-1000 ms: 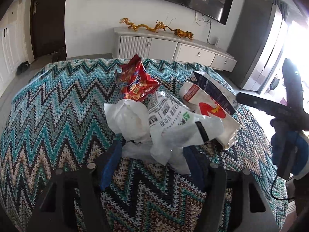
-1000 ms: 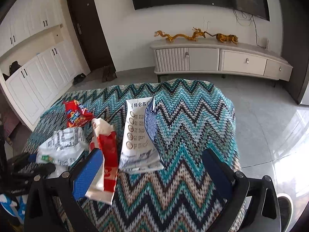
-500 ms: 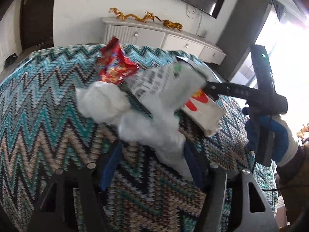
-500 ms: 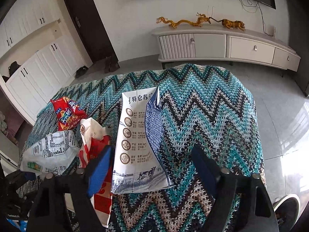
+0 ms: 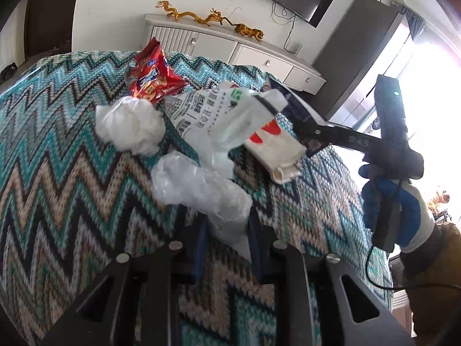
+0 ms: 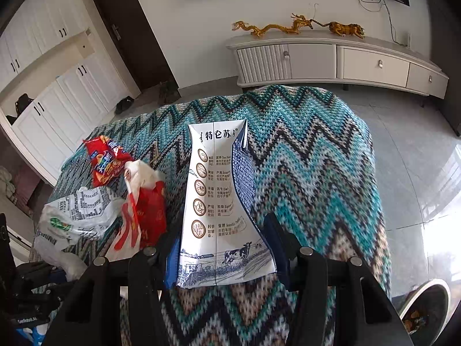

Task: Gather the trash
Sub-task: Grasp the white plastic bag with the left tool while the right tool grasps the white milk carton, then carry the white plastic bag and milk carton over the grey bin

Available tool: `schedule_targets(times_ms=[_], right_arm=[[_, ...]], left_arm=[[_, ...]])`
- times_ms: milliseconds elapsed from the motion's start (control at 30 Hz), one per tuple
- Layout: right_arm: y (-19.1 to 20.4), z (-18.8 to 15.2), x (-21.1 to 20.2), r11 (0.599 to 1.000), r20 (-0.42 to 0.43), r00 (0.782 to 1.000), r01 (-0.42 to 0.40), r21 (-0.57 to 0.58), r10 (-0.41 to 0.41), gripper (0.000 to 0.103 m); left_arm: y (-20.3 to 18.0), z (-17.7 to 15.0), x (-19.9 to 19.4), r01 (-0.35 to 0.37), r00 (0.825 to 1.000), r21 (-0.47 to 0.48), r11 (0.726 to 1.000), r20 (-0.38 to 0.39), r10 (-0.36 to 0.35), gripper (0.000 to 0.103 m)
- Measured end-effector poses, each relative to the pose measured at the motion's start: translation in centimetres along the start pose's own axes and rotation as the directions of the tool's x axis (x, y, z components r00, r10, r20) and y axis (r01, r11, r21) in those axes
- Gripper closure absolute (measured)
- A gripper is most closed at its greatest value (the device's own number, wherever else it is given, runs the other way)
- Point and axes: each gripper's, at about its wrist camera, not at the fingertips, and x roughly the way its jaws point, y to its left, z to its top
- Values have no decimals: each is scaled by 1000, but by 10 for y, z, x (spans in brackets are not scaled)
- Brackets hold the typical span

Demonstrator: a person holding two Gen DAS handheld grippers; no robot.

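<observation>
My left gripper (image 5: 227, 242) is shut on a white plastic bag (image 5: 201, 187) printed with black text, lifting its lower end off the zigzag blanket (image 5: 57, 158). A crumpled white tissue (image 5: 129, 128), a red snack packet (image 5: 152, 77) and a red-and-white paper bag (image 5: 273, 147) lie just beyond. My right gripper (image 6: 224, 256) has its fingers on either side of a flattened white-and-blue milk carton (image 6: 219, 201), pads close against its edges. The red-and-white paper bag (image 6: 144, 216), the printed bag (image 6: 77, 216) and the snack packet (image 6: 106, 161) lie to its left.
A white TV cabinet (image 6: 331, 63) with golden dragon figures (image 6: 288, 26) stands against the far wall under a television. White cupboards (image 6: 57, 92) and a dark door (image 6: 129, 28) are at the left. Tiled floor (image 6: 417, 158) lies to the right of the blanket edge.
My left gripper has closed on the plastic bag and pulled it up and back. My right gripper has moved in over the milk carton and narrowed around it.
</observation>
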Motion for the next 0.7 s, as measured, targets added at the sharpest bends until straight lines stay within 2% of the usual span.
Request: schedule_targets(times_ms=[267, 467, 700], right_arm=[[9, -42, -59, 1000, 28, 1000, -14, 16, 14, 53], [33, -70, -115, 999, 74, 997, -32, 1, 32, 53], [60, -97, -187, 997, 158, 985, -55, -46, 62, 53]], left_arm=[[-2, -28, -48, -47, 998, 0, 999, 30, 47, 79], [-11, -40, -98, -67, 992, 2, 998, 104, 67, 79], [-48, -48, -150, -110, 975, 60, 992, 200, 96, 79]])
